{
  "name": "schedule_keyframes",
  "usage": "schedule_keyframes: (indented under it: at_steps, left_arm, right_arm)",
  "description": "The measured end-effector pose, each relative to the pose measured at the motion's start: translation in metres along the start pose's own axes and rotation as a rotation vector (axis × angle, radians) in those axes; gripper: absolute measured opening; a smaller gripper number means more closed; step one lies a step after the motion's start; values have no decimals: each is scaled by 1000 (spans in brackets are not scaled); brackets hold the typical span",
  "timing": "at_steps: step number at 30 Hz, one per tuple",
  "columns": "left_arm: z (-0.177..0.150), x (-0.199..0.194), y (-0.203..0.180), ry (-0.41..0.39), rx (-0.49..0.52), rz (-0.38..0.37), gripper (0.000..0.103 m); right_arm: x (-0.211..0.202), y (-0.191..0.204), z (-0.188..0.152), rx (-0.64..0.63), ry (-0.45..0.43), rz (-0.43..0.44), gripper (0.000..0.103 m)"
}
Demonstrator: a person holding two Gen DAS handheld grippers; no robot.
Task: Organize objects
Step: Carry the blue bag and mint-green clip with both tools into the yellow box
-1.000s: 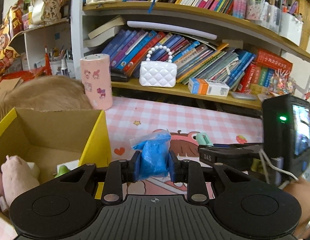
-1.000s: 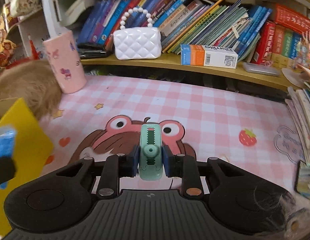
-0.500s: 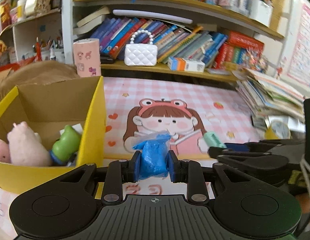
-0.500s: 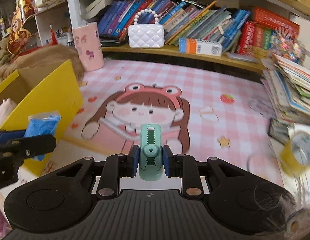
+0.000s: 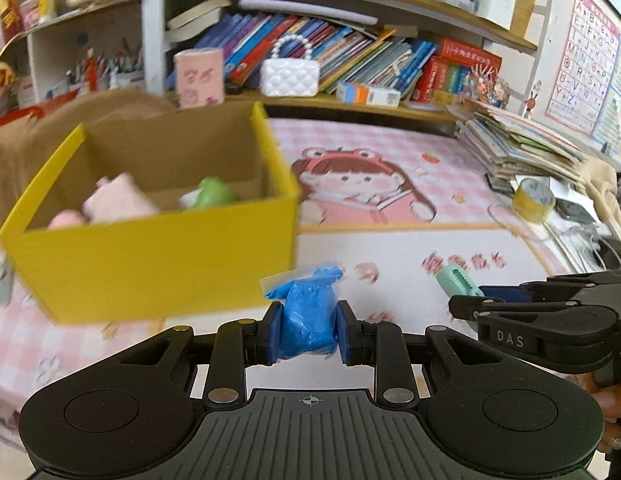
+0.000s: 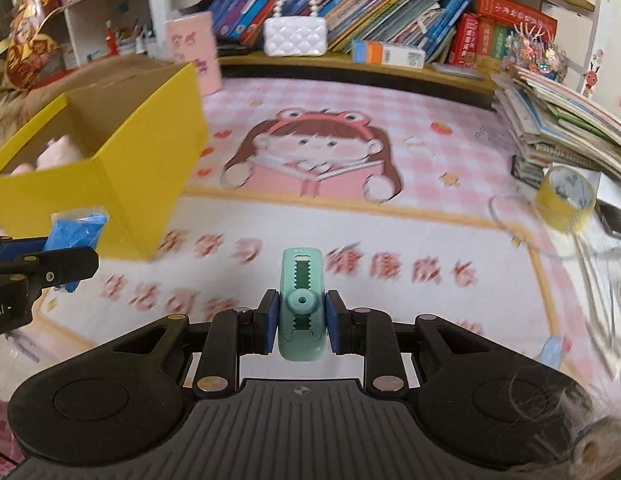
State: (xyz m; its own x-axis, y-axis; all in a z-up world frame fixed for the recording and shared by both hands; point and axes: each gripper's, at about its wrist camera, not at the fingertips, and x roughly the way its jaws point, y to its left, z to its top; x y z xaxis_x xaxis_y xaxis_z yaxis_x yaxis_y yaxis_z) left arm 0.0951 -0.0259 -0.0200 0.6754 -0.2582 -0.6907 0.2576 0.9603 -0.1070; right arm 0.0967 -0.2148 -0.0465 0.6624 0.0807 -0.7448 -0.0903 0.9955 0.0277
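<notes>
My left gripper (image 5: 308,330) is shut on a blue clay lump in a clear bag (image 5: 306,320), held above the pink mat just right of the yellow box (image 5: 150,268). The box holds a pink plush (image 5: 114,200) and a green toy (image 5: 210,196). My right gripper (image 6: 301,324) is shut on a mint green toothed clip (image 6: 301,304), over the mat's front part. In the left wrist view that clip (image 5: 456,280) and the right gripper show at the right. The blue bag (image 6: 76,232) shows at the left of the right wrist view, in front of the box (image 6: 110,184).
A bookshelf with a white quilted purse (image 6: 294,38) and a pink cylinder (image 6: 194,52) runs along the back. A pile of books (image 6: 562,120) and a yellow tape roll (image 6: 566,200) sit at the right. A cable (image 6: 518,232) loops near the roll.
Both grippers have drawn back from the shelf toward the mat's front, each still holding its object. The yellow box now lies farther ahead and in fuller view.
</notes>
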Motion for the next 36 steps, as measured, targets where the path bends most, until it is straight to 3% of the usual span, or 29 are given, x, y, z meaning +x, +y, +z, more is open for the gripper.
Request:
schedule_keyframes:
  at_steps: [13, 20, 31, 36]
  left_arm:
    - [-47, -62, 77, -7, -62, 68, 25]
    - [-60, -85, 104, -28, -109, 103, 25]
    - [-47, -104, 126, -130, -140, 153, 25]
    - [-28, -102, 137, -180, -202, 133, 25]
  right_arm:
    - [-25, 103, -35, -35, -10, 91, 23]
    - [-31, 139, -32, -75, -43, 129, 23]
    - [-38, 168, -7, -142, -102, 173, 23]
    - [-36, 169, 21, -150, -165, 186, 23]
